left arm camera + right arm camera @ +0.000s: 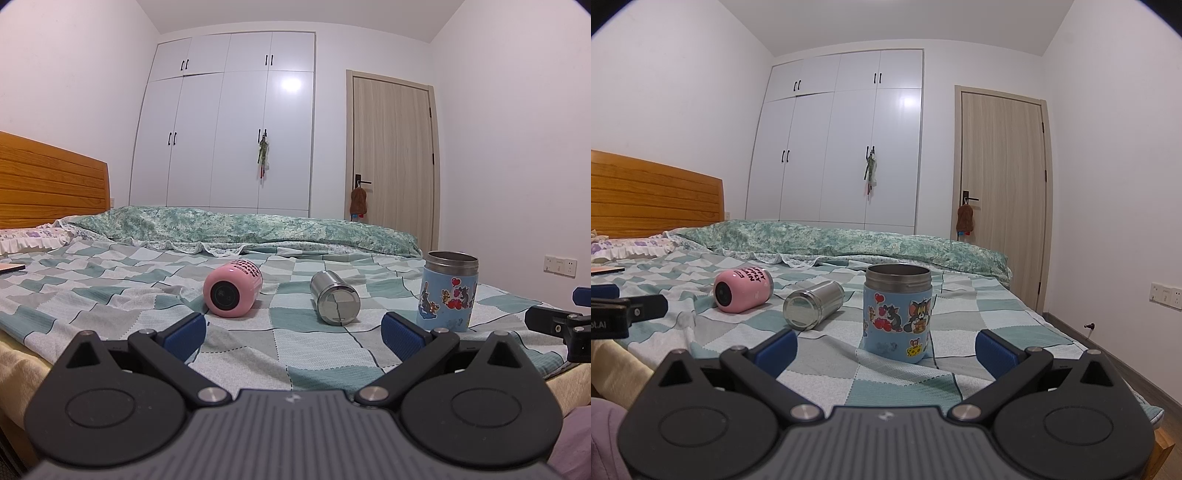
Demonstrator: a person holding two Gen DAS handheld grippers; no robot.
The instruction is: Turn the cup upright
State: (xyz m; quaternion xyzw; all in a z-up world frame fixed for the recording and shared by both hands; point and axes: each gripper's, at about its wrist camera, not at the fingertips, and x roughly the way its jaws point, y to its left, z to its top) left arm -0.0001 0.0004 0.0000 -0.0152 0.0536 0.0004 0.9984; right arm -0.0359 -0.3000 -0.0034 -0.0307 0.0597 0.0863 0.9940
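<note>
A pink cup lies on its side on the checkered bedspread, base toward me. A steel cup lies on its side next to it, base toward me. A blue cartoon-sticker cup stands upright with its mouth up. My left gripper is open and empty, short of the pink and steel cups. My right gripper is open and empty, its fingers either side of the blue cup and a little short of it.
The bed's checkered cover runs to a rolled green quilt at the back. A wooden headboard is at left, a wardrobe and a door behind. The other gripper shows at the frame edges.
</note>
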